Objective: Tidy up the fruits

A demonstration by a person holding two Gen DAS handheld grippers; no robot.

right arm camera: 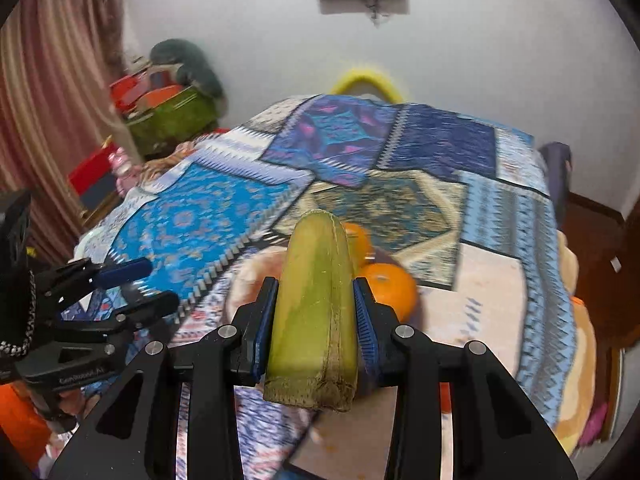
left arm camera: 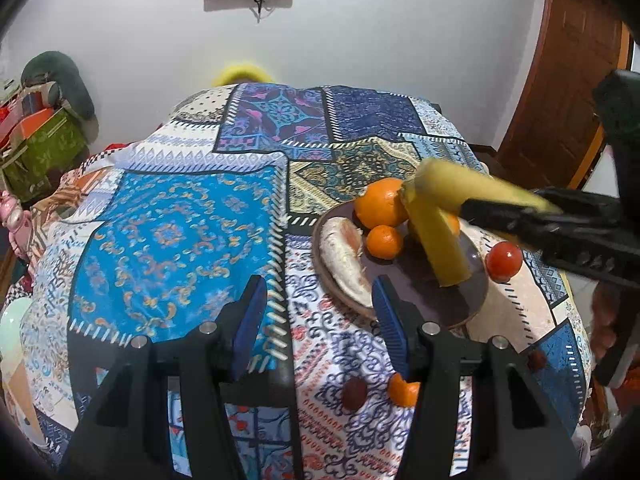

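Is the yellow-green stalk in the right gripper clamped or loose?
Clamped. The right gripper has both blue pads pressed on the stalk's sides, holding it clear above the plate.

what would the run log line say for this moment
right gripper: shut on yellow-green sugarcane piece | left gripper: open, nothing held | round brown plate: oranges, second yellow piece | red tomato: beside plate
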